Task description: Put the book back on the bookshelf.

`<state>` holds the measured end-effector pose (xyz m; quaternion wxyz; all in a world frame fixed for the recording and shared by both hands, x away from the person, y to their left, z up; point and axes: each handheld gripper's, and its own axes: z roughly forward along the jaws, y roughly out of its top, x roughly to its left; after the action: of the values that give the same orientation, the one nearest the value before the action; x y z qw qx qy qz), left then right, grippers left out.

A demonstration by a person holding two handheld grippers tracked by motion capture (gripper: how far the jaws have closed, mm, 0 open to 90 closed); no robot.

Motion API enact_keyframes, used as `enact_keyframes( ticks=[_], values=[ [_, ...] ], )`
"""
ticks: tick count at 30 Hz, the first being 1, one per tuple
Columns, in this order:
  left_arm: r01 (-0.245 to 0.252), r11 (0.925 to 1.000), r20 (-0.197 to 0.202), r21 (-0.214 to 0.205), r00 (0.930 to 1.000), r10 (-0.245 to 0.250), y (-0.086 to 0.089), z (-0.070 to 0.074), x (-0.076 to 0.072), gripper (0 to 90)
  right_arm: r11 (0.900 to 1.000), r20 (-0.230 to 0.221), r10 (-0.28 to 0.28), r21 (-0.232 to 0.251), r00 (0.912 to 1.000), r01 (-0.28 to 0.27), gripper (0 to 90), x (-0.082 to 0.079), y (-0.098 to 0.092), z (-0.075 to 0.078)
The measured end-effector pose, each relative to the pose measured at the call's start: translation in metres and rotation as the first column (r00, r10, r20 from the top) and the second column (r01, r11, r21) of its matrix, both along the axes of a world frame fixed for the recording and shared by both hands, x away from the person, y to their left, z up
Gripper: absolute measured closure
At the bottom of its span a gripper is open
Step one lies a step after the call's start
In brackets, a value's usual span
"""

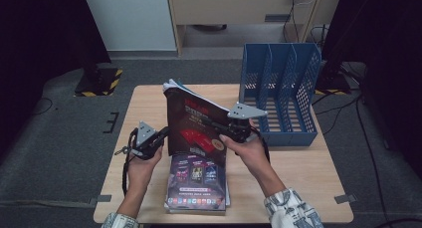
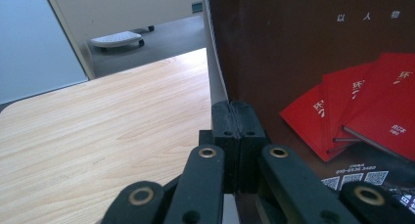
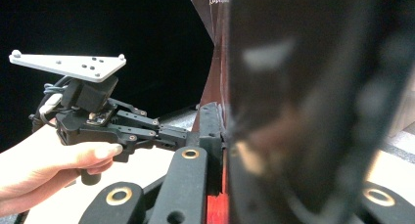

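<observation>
You have the dark magazine (image 1: 196, 121) lifted off the stack of magazines (image 1: 197, 183) and standing nearly upright over the middle of the table (image 1: 149, 103), so the pick-up looks done; what seems left is carrying it toward two o'clock and dropping it into a slot of the blue file rack (image 1: 278, 91), which stands well apart at the table's far right corner with its compartments bare as far as you can see. Your left gripper (image 1: 163, 134) is clamped on the magazine's edge at nine o'clock, jaws pressed tight together on the cover in the left gripper view, where the left gripper (image 2: 236, 117) bites just beside the printed red booklets. Your right gripper (image 1: 226, 124) pinches the opposite edge at three o'clock; in the right gripper view its jaws close on the pages, with the magazine (image 3: 293, 111) looming blurred beside them. The magazine's long axis runs roughly vertical, top edge pointing up toward twelve o'clock and leaning slightly away from you, front cover facing you. To file it, you would likely need to swing it edge-on to the rack's slots.
</observation>
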<state>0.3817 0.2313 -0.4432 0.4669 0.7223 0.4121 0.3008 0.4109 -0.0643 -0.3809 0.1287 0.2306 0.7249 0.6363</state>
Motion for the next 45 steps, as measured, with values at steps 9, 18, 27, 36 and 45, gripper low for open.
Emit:
enact_keyframes(
  ticks=[9,18,27,36,45],
  values=[
    [-0.003,0.9999,-0.002,-0.013,1.0000,0.003,0.002,-0.002,0.000,89.1,0.9998,0.017,-0.012,-0.013,0.9998,0.012,86.5,-0.002,0.002,0.001],
    [-0.050,0.9987,0.010,-0.011,0.9987,0.050,0.013,-0.003,-0.004,54.6,0.9989,0.015,-0.034,-0.031,0.9993,0.034,86.7,-0.002,0.001,0.010],
    [-0.083,0.9961,-0.034,0.028,0.9959,0.084,0.030,-0.015,-0.001,44.1,0.9945,0.050,-0.081,-0.062,0.9955,0.084,86.8,0.001,-0.005,0.030],
    [-0.101,0.9924,-0.063,0.070,0.9924,0.105,0.039,-0.023,0.001,40.7,0.9919,0.054,-0.090,-0.085,0.9945,0.094,86.7,0.005,-0.011,0.044],
    [-0.093,0.9917,-0.070,0.089,0.9925,0.100,0.037,-0.025,0.002,39.6,0.9907,0.051,-0.098,-0.090,0.9939,0.103,86.7,0.008,-0.011,0.055]
  ],
)
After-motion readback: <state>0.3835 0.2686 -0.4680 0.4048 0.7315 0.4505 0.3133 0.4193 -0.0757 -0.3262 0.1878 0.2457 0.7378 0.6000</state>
